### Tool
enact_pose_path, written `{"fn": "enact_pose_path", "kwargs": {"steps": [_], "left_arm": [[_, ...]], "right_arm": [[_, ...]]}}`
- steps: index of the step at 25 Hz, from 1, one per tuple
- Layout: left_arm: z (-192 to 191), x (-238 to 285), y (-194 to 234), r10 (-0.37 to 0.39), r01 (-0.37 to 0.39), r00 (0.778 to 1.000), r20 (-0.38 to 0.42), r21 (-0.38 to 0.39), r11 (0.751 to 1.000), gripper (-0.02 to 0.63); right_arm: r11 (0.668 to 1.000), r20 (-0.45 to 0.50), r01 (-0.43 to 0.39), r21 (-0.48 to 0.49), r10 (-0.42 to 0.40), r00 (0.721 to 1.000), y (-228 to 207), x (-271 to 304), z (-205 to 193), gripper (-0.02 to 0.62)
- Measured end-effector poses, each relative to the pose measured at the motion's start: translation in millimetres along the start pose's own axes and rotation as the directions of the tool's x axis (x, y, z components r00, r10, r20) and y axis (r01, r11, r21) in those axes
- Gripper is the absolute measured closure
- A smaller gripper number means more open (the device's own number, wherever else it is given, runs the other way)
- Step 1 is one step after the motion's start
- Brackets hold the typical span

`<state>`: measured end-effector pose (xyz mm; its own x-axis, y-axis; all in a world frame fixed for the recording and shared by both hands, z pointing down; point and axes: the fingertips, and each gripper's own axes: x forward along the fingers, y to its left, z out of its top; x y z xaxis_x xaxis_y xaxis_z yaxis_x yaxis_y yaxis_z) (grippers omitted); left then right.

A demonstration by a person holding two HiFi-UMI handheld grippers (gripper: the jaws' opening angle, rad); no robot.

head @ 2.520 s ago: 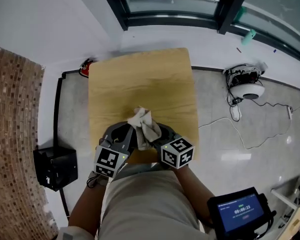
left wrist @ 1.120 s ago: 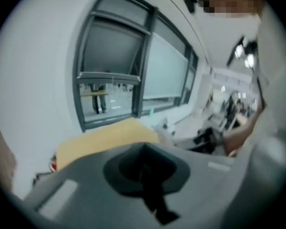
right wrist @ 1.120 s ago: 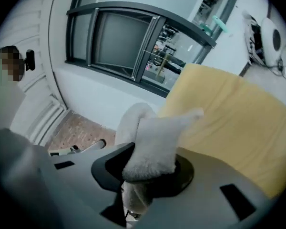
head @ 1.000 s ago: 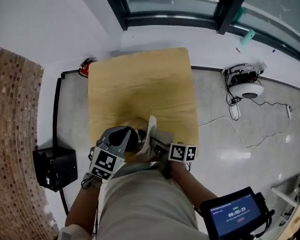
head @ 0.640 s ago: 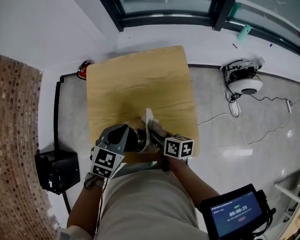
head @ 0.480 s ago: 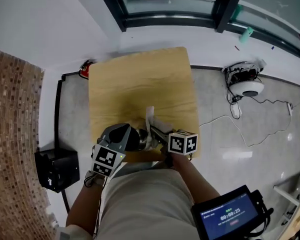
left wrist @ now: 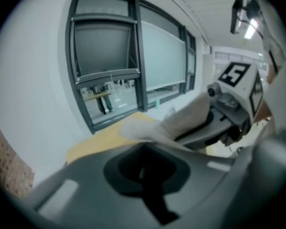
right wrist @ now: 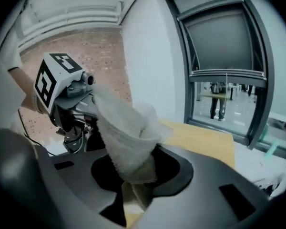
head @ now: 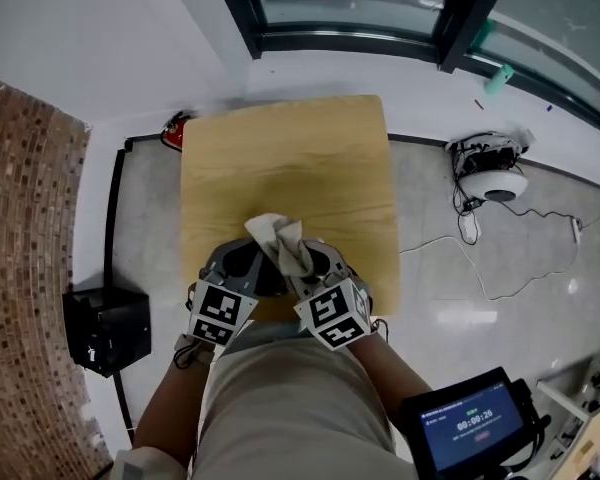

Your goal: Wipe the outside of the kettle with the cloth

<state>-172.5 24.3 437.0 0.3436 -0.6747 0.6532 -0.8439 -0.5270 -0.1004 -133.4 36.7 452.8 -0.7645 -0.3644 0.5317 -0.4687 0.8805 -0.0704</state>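
Your right gripper (right wrist: pixel 136 187) clenched on white cloth (right wrist: pixel 128 137), which bunched upright above its jaws. Your left gripper (left wrist: pixel 145 178) closed, nothing between jaws. Both sat side by side over wooden table (head: pixel 280 158) near edge.

Light wooden table (head: pixel 280 158), brick wall (head: pixel 25 258) at left, black box (head: pixel 105 330) on grey floor (head: pixel 450 298), white round device (head: pixel 500 180) among tangled cables, dark-framed window (head: pixel 350 36), small timer screen (head: pixel 470 430), red object (head: pixel 175 128) beside table's far corner

The far stretch of the counter (head: pixel 280 158) is lying open for passage. At its near edge the left gripper (head: pixel 248 265) and right gripper (head: pixel 306 265) are crowding together, the cloth (head: pixel 280 240) bunching up between them.
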Motion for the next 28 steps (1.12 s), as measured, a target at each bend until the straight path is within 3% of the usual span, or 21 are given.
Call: {"fn": "enact_pose_path", "kwargs": {"steps": [3, 4, 5, 7, 10, 11, 12, 13, 14, 15, 16, 17, 18, 20, 21, 22, 23, 24, 25, 26, 28], "left_arm": [[1, 1, -1, 0.002, -0.002, 1.000, -0.001, -0.002, 1.000, 0.607], [2, 1, -1, -0.001, 0.001, 1.000, 0.004, -0.005, 1.000, 0.607], [3, 0, -3, -0.010, 0.010, 1.000, 0.010, -0.009, 1.000, 0.607], [5, -1, -8, -0.055, 0.055, 0.998, 0.015, -0.018, 0.998, 0.607], [3, -3, -11, -0.115, 0.115, 0.993, -0.005, -0.027, 0.993, 0.607], [3, -2, -11, -0.119, 0.119, 0.993, -0.009, -0.031, 0.992, 0.606], [2, -2, -11, -0.119, 0.119, 0.993, -0.014, -0.034, 0.992, 0.606], [1, -2, -12, -0.114, 0.114, 0.993, -0.020, -0.034, 0.993, 0.606], [1, -2, -13, -0.103, 0.103, 0.994, -0.024, -0.031, 0.994, 0.607], [0, -2, -13, -0.087, 0.087, 0.996, -0.023, -0.023, 0.996, 0.607], [-1, -3, -14, -0.071, 0.071, 0.997, -0.015, -0.010, 0.997, 0.607], [-1, -3, -14, -0.058, 0.058, 0.998, -0.002, 0.001, 0.998, 0.606], [-2, -4, -14, -0.050, 0.050, 0.999, 0.010, 0.007, 0.999, 0.606], [-4, -6, -12, -0.040, 0.040, 0.999, 0.021, -0.002, 0.999, 0.607], [-4, -6, -13, -0.036, 0.036, 0.999, 0.021, -0.011, 0.999, 0.606], [-3, -5, -13, -0.033, 0.033, 0.999, 0.021, -0.017, 0.999, 0.606], [-2, -5, -14, -0.031, 0.031, 0.999, 0.025, -0.018, 0.999, 0.606], [0, -5, -14, -0.028, 0.029, 0.999, 0.033, -0.014, 0.999, 0.606], [0, -5, -14, -0.022, 0.022, 0.999, 0.040, -0.007, 1.000, 0.606], [0, -6, -12, -0.012, 0.012, 0.999, 0.045, -0.002, 1.000, 0.606], [-2, -7, -10, 0.005, -0.004, 0.999, 0.048, -0.001, 1.000, 0.607]], "right_arm": [[0.999, 0.046, 0.011, 0.038, -0.013, 0.999, -2, -3, 0, 0.488], [0.990, 0.076, -0.010, 0.144, -0.001, 0.997, -9, -1, -5, 0.488], [0.952, 0.121, -0.044, 0.304, 0.007, 0.993, -21, 0, -8, 0.486], [0.814, 0.236, -0.112, 0.571, -0.033, 0.971, -50, -3, -1, 0.486], [0.692, 0.393, -0.225, 0.687, -0.093, 0.915, -90, -8, 14, 0.486], [0.662, 0.383, -0.239, 0.711, -0.080, 0.920, -102, 1, 6, 0.486], [0.656, 0.332, -0.232, 0.718, -0.031, 0.943, -107, 17, -8, 0.486], [0.677, 0.260, -0.235, 0.697, 0.067, 0.963, -103, 36, -24, 0.486], [0.696, 0.204, -0.289, 0.658, 0.205, 0.957, -87, 51, -35, 0.486], [0.676, 0.197, -0.398, 0.620, 0.357, 0.913, -65, 57, -35, 0.486], [0.619, 0.233, -0.513, 0.595, 0.478, 0.847, -44, 56, -28, 0.487], [0.572, 0.264, -0.574, 0.586, 0.534, 0.803, -33, 56, -22, 0.486], [0.576, 0.244, -0.560, 0.595, 0.535, 0.809, -32, 61, -26, 0.486], [0.696, 0.053, -0.396, 0.599, 0.459, 0.887, -39, 84, -60, 0.487], [0.745, -0.012, -0.347, 0.570, 0.430, 0.903, -39, 89, -69, 0.488], [0.750, 0.022, -0.376, 0.545, 0.436, 0.900, -35, 82, -58, 0.488], [0.713, 0.144, -0.467, 0.524, 0.466, 0.873, -30, 67, -29, 0.488], [0.661, 0.285, -0.562, 0.497, 0.488, 0.825, -26, 51, 4, 0.488], [0.631, 0.367, -0.612, 0.476, 0.490, 0.791, -24, 44, 24, 0.488], [0.639, 0.356, -0.601, 0.480, 0.483, 0.800, -24, 50, 23, 0.488], [0.709, 0.144, -0.455, 0.538, 0.454, 0.879, -30, 87, -27, 0.488]]}}
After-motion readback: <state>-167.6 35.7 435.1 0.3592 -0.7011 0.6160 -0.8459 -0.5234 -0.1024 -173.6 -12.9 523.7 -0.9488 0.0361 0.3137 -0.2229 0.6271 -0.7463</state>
